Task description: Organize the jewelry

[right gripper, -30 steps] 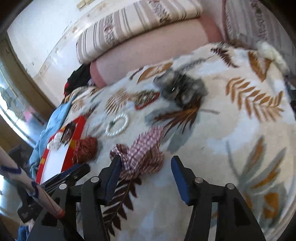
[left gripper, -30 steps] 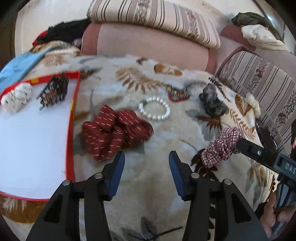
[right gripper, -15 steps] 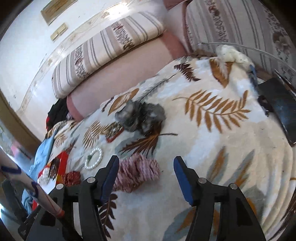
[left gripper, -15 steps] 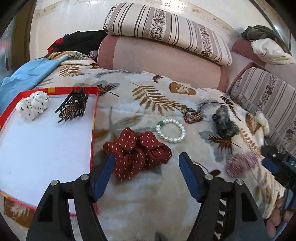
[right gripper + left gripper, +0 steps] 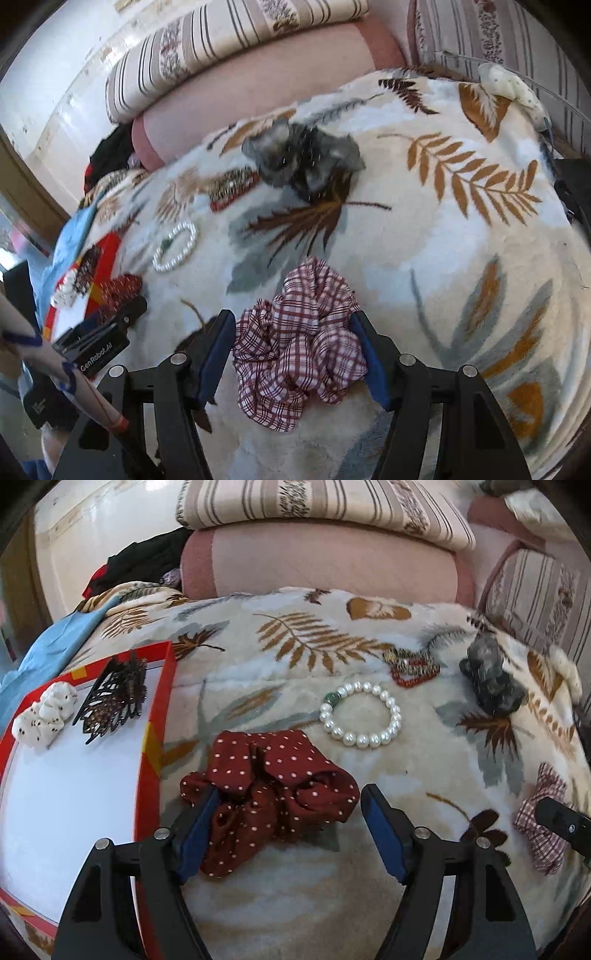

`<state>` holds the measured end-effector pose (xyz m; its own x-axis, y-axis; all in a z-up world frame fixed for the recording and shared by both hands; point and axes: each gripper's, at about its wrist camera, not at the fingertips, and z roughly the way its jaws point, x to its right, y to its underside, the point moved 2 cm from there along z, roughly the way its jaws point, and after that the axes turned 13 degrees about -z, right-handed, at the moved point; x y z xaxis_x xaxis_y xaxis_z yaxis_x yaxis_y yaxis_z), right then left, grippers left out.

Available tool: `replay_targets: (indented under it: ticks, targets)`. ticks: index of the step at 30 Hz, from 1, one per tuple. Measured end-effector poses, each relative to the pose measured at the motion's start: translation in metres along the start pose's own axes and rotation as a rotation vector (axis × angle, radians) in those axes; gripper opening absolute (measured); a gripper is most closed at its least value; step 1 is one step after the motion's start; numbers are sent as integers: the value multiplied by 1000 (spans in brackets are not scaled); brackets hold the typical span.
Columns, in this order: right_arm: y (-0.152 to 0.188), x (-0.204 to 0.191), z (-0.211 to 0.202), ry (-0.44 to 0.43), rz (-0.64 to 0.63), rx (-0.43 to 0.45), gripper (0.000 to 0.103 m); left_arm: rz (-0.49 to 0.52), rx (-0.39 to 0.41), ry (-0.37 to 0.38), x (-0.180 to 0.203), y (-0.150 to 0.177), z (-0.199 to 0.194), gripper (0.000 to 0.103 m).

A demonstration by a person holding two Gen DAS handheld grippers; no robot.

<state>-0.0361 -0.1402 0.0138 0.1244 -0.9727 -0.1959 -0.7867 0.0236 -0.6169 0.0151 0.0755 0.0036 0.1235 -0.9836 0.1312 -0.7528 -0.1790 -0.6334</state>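
Grasp step: left claw [image 5: 286, 829] wide astride red dotted scrunchie [image 5: 269, 794], right claw [image 5: 293, 356] wide around plaid scrunchie [image 5: 299, 343] (neither pinched); next, close both.

Bare blanket [image 5: 436, 760] lies open between pearl bracelet [image 5: 362, 714] and plaid scrunchie [image 5: 541, 823].

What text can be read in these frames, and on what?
"GenRobot.AI": white print on the left gripper's black body, right wrist view.
Small white print on the black part below it: too blurred to read.
Left wrist view: no readable text.
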Motion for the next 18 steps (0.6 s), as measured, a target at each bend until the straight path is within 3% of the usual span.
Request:
replay_targets:
  ticks: [3, 5, 6, 7, 9, 14, 18]
  targets:
    - [2, -11, 2, 52, -73, -11, 62, -10, 16, 1, -3, 0, -2, 64]
    - [4, -20, 6, 92, -134, -29, 35, -28, 27, 9, -7, -2, -4, 49]
    - [5, -22, 5, 94, -148, -25, 30, -35, 37, 6, -10, -2, -6, 44]
    - [4, -23, 5, 84, -153, -21, 21, -40, 43, 5, -11, -3, -8, 35]
    - [4, -26, 3, 77, -171, -5, 19, -50, 63, 21, -12, -4, -13, 12]
    - [-2, -22, -12, 34, -132, 78, 19, -55, 160, 87, -8, -6, -39, 11]
    - [-5, -22, -14, 9, -106, 91, 19, -46, 192, 167, -3, -6, -52, 11]
